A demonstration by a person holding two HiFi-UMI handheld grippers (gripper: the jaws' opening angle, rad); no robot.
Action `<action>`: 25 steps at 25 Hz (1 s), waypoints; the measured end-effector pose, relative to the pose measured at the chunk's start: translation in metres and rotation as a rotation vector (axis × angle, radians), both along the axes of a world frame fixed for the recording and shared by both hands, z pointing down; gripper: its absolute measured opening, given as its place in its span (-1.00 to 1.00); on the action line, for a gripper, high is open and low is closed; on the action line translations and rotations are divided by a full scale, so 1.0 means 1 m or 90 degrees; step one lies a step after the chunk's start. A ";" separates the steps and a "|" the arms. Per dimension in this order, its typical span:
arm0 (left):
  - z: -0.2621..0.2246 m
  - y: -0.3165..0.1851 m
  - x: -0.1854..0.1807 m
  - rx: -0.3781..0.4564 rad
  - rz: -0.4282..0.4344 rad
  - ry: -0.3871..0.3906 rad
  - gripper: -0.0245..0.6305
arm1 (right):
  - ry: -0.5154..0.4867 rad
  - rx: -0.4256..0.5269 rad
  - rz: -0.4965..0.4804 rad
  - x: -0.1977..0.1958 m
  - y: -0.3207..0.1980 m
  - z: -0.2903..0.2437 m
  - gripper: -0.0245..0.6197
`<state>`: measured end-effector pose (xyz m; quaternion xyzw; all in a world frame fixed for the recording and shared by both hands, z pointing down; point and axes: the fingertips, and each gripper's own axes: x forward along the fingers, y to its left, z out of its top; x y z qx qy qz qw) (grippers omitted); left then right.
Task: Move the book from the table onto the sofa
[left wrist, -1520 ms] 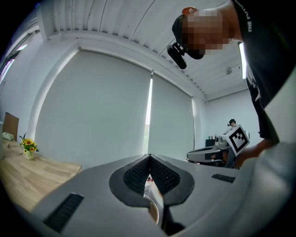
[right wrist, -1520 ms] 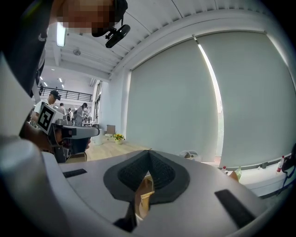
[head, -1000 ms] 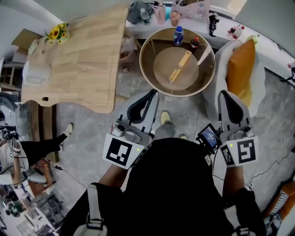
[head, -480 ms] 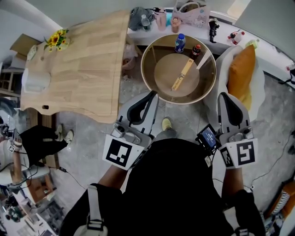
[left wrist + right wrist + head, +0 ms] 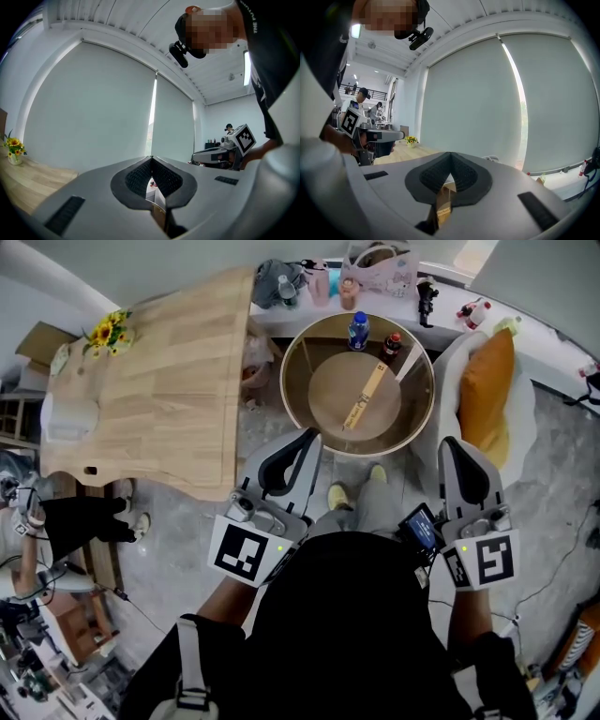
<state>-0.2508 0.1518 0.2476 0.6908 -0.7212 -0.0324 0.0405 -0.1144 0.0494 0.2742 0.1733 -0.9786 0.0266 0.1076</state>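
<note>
- left gripper (image 5: 312, 434): jaws closed together, nothing held
- right gripper (image 5: 449, 442): same, closed, empty
- book (image 5: 365, 397) lies on round table (image 5: 323, 395), ahead of both grippers
- sofa (image 5: 450, 381) just right of the table

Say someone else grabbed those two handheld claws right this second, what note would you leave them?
Left gripper: shut, empty.
Right gripper: shut, empty.
Both are held short of the round table.
Book: lying on the round table, untouched.
Sofa, with an orange cushion: right of the table.
Done: nothing yet.
Left: grip the book, lift it, set it on the sofa.
</note>
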 end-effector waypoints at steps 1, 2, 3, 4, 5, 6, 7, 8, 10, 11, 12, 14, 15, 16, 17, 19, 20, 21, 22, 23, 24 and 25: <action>-0.001 -0.003 0.001 0.001 0.003 -0.003 -0.92 | 0.002 -0.002 0.001 0.001 -0.002 0.001 -0.90; -0.002 -0.005 0.003 0.003 0.007 -0.007 -0.92 | 0.003 -0.004 0.001 0.002 -0.004 0.003 -0.90; -0.002 -0.008 0.004 0.005 0.010 -0.009 -0.92 | 0.003 -0.005 0.001 0.002 -0.006 0.004 -0.90; -0.002 -0.010 0.005 0.004 0.011 -0.011 -0.92 | 0.000 -0.007 0.001 0.002 -0.008 0.005 -0.90; 0.000 -0.012 0.005 0.000 0.009 -0.011 -0.92 | -0.003 -0.007 -0.001 0.001 -0.011 0.005 -0.90; 0.000 -0.014 0.005 -0.002 0.006 -0.012 -0.92 | -0.006 -0.008 -0.003 -0.001 -0.014 0.004 -0.90; -0.001 -0.017 0.004 -0.001 0.003 -0.015 -0.92 | -0.011 -0.009 -0.007 -0.002 -0.018 0.003 -0.90; -0.002 -0.021 0.003 0.001 0.001 -0.017 -0.92 | -0.014 -0.011 -0.010 -0.004 -0.022 0.002 -0.90; 0.000 -0.029 0.001 -0.011 0.000 -0.014 -0.92 | -0.008 -0.010 -0.012 -0.007 -0.032 0.002 -0.90; 0.001 -0.034 0.000 -0.016 -0.001 -0.015 -0.92 | -0.005 -0.007 -0.012 -0.009 -0.038 0.002 -0.90; 0.002 -0.038 -0.002 -0.021 -0.002 -0.013 -0.92 | -0.005 -0.006 -0.013 -0.011 -0.045 0.001 -0.90; 0.002 -0.049 -0.004 -0.025 -0.005 -0.010 -0.92 | -0.004 -0.006 -0.013 -0.013 -0.057 -0.002 -0.90; 0.002 -0.055 -0.005 -0.025 -0.005 -0.009 -0.92 | -0.003 -0.005 -0.013 -0.013 -0.064 -0.002 -0.90; 0.003 -0.061 -0.006 -0.026 -0.006 -0.007 -0.92 | -0.001 -0.005 -0.013 -0.013 -0.071 -0.002 -0.90; 0.004 -0.066 -0.007 -0.027 -0.007 -0.005 -0.92 | 0.001 -0.006 -0.014 -0.014 -0.076 0.000 -0.90; 0.007 -0.078 -0.010 -0.032 -0.008 -0.002 -0.92 | 0.002 -0.010 -0.018 -0.017 -0.086 0.001 -0.90; 0.009 -0.084 -0.012 -0.034 -0.008 -0.001 -0.92 | 0.003 -0.010 -0.020 -0.019 -0.092 0.002 -0.90; 0.011 -0.090 -0.013 -0.035 -0.009 -0.001 -0.92 | 0.006 -0.009 -0.019 -0.019 -0.098 0.003 -0.90; 0.013 -0.096 -0.014 -0.035 -0.009 -0.002 -0.92 | 0.010 -0.009 -0.017 -0.020 -0.104 0.005 -0.90; 0.014 -0.101 -0.015 -0.036 -0.009 -0.004 -0.92 | 0.013 -0.011 -0.015 -0.021 -0.109 0.006 -0.90; 0.017 -0.107 -0.016 -0.040 -0.009 -0.003 -0.92 | 0.015 -0.014 -0.014 -0.022 -0.114 0.008 -0.90; 0.020 -0.112 -0.017 -0.046 -0.010 0.001 -0.92 | 0.016 -0.018 -0.013 -0.024 -0.120 0.009 -0.90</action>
